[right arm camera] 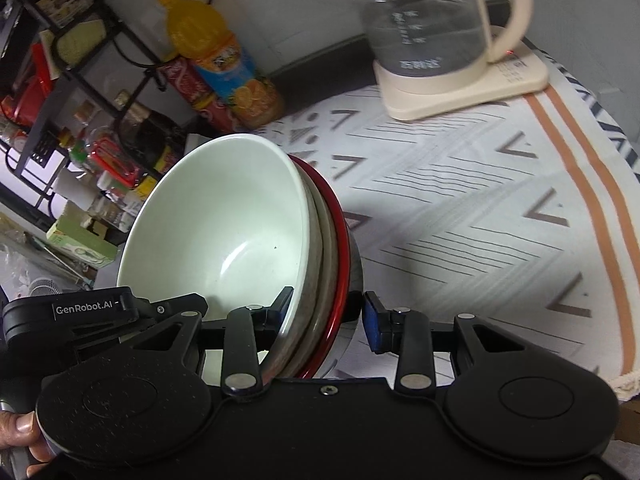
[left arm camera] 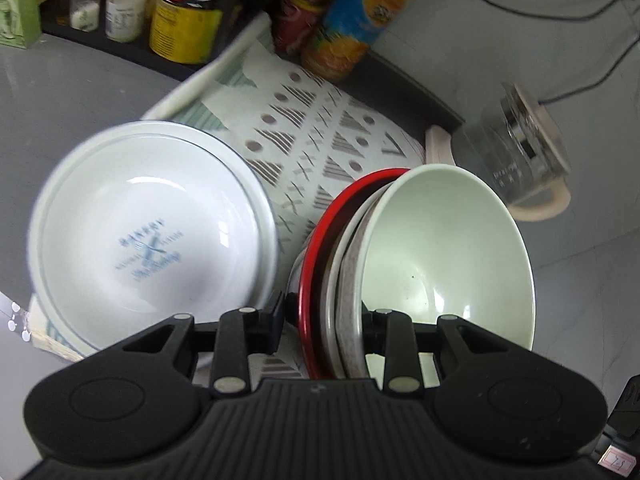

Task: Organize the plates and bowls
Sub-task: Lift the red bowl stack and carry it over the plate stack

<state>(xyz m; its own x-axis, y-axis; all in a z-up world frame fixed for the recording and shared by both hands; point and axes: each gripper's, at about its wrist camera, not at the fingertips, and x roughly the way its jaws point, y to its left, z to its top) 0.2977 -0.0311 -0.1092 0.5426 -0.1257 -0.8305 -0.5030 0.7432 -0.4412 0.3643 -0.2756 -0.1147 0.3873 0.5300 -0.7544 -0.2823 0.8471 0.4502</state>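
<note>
A nested stack of bowls (left arm camera: 440,248) is tipped on edge over the patterned mat (left arm camera: 312,120), with a pale green bowl (right arm camera: 224,232) innermost and grey, white, red-rimmed and steel ones behind it. My left gripper (left arm camera: 322,318) is shut on the stack's near rim, one finger outside the red rim and one inside the green bowl. My right gripper (right arm camera: 328,314) is shut on the opposite part of the rim in the same way. A white bowl (left arm camera: 152,232) with blue print sits on the mat left of the stack.
A glass kettle (right arm camera: 432,28) on its cream base stands at the back of the mat. An orange juice bottle (right arm camera: 224,64) and a red bottle (right arm camera: 192,88) lean by the wall. A rack of jars (left arm camera: 120,4) lines the back left. A hand (right arm camera: 24,432) grips the right tool.
</note>
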